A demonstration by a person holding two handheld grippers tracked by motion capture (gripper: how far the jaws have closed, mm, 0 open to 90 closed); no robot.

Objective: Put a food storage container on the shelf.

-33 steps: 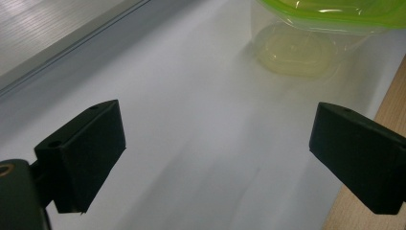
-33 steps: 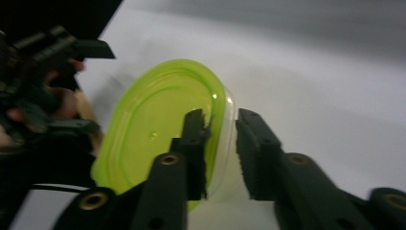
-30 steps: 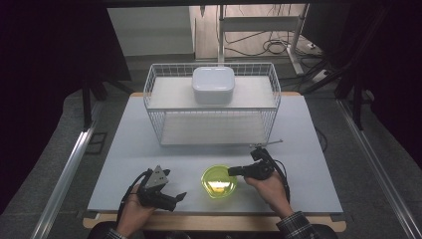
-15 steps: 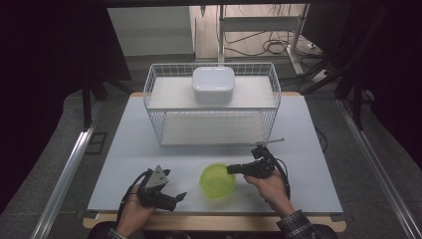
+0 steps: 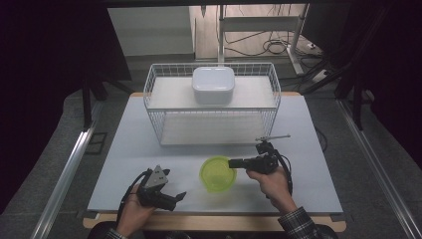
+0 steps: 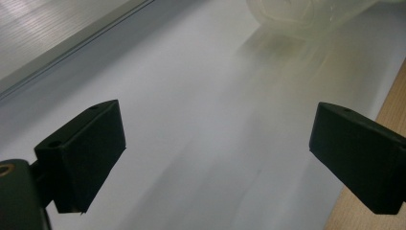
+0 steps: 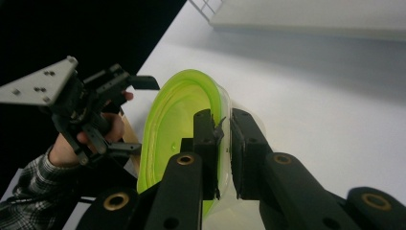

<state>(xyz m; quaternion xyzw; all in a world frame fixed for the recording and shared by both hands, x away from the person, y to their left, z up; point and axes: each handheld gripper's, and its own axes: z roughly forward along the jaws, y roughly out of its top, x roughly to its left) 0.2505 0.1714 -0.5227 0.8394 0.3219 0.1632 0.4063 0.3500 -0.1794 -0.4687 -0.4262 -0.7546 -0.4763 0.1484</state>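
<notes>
At table front, right claw [image 5: 233, 163] pinches green bowl [image 5: 217, 174] rim w/ jaws closed.

Lime-green bowl [image 5: 217, 173], black tongs [image 7: 221, 139], white basket [image 5: 212, 104] — plaid sleeve [image 5: 297, 222].

A white lidded box [image 5: 213, 85] sits atop a wire basket [image 5: 164, 107] on the white table [image 5: 124, 149].

A white table [image 5: 124, 149] bears a wire basket [image 5: 211, 107] and green bowl [image 5: 217, 174].
</notes>
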